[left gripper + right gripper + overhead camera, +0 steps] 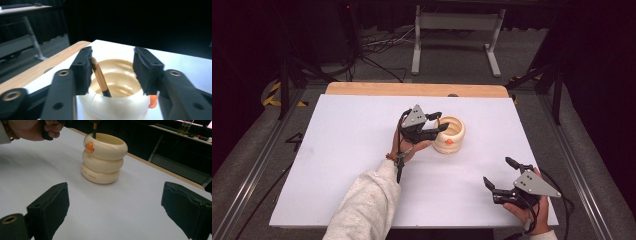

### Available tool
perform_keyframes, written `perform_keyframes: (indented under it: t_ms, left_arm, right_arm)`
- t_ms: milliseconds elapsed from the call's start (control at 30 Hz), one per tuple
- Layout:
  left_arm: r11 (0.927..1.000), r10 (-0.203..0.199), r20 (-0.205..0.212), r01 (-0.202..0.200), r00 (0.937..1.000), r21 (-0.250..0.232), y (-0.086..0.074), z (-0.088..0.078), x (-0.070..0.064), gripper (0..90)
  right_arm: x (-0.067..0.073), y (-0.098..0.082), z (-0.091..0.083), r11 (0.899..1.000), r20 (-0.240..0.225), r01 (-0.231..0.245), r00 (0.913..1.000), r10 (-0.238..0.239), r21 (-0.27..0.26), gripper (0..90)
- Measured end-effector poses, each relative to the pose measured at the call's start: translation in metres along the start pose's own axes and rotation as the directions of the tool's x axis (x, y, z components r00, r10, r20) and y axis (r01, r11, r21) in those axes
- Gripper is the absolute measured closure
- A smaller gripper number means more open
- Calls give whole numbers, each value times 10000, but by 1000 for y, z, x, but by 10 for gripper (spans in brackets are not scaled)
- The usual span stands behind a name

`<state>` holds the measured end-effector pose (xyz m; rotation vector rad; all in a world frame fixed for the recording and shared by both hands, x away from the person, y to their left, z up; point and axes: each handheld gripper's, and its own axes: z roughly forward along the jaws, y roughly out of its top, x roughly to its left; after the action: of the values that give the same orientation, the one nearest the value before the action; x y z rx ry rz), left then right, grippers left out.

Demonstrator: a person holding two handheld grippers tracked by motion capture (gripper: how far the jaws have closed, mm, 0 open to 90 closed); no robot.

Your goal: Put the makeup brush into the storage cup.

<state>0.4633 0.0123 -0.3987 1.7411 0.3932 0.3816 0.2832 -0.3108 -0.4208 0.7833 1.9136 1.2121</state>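
Observation:
A cream cup (449, 135) shaped like stacked rings, with an orange beak (89, 147), stands on the white sheet right of centre. A brown stick with a dark lower end (100, 78) stands inside the cup (117, 102) and leans on the inner face of one jaw. My left gripper (443, 121) hovers over the cup's rim, open (112, 72); the other jaw is well clear of the stick. My right gripper (497, 170) rests at the near right of the sheet, open wide (115, 207), nothing between its jaws, pointing toward the cup (102, 157).
The white sheet (352, 150) covers most of a wooden table whose far edge (412, 89) shows. Beyond it stand a white desk frame (457, 30) and floor cables (377, 55). Metal rails (582, 180) run along both sides.

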Motion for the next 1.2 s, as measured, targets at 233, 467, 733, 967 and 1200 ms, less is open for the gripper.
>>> perform_keyframes:
  t_ms: [233,467,733,967,1200]
  left_arm:
    - [9999,72,-216,-73,9997,-81,1,-12,5,350]
    - [9999,-40,-583,33,9983,-125,2,-20,10,239]
    - [9999,-74,-866,62,9962,-136,3,-28,11,128]
    - [9994,226,-798,-246,9966,-243,6,-34,9,64]
    - [9985,450,-685,-471,9966,-291,9,-38,6,49]
  right_arm:
    - [1,0,1,10000,-38,39,10000,-38,28,82]
    - [1,0,0,10000,-31,75,10000,-75,48,83]
    - [1,0,0,9999,-46,98,9999,-98,57,83]
    - [2,0,1,9999,-77,133,9999,-132,97,84]
    - [3,0,2,9997,-101,190,9998,-189,124,84]
